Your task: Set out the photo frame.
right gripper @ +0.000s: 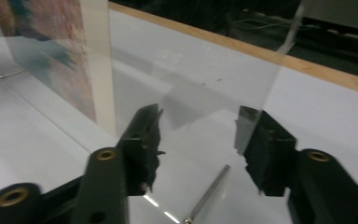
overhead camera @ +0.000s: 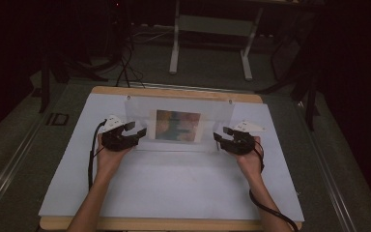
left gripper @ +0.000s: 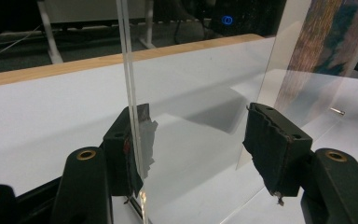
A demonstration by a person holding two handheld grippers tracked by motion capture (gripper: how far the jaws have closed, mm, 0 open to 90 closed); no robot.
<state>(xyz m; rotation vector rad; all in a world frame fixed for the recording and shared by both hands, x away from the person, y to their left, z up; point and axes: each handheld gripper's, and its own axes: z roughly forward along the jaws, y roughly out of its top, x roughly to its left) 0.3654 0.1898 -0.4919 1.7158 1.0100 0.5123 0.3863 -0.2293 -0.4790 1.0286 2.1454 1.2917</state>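
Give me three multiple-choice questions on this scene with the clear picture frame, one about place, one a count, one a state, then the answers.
1. Where does the clear acrylic frame stand?
A. on the floor
B. on the white table top, between the two grippers
C. on a shelf

2. How many colourful prints sit inside the frame?
A. one
B. two
C. three

3. How do the right gripper jaws stand?
A. clamped on a cloth
B. shut with nothing between them
C. apart, at the frame's edge

Answers: 1 B, the high view shows the frame on the table with the left gripper at its other end. 2 A, a single print shows behind the panel. 3 C, the right gripper view shows a wide gap between the pads.
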